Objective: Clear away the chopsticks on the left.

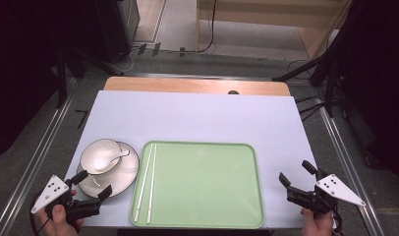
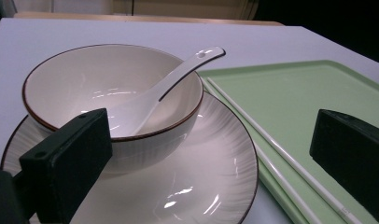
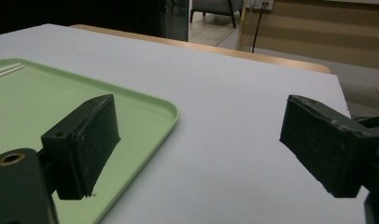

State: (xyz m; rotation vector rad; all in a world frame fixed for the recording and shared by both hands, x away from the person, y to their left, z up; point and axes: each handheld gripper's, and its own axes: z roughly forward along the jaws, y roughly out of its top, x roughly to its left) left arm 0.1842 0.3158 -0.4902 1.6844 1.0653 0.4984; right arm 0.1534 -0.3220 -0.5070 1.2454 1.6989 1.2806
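The white table (image 1: 197, 115) bears a plate (image 1: 125, 178) and green tray (image 1: 207, 182).

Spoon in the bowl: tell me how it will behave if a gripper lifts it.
The spoon looks glazed and glossy, so probably slippery between flat jaws. It seems stiff and likely breakable. Only leaning on the bowl rim, it may slide or pivot when nudged.

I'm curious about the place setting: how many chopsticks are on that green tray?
2. Both chopsticks lie side by side along the left edge of the green tray: the left chopstick nearer the plate, the right chopstick just inside it. None seem hidden.
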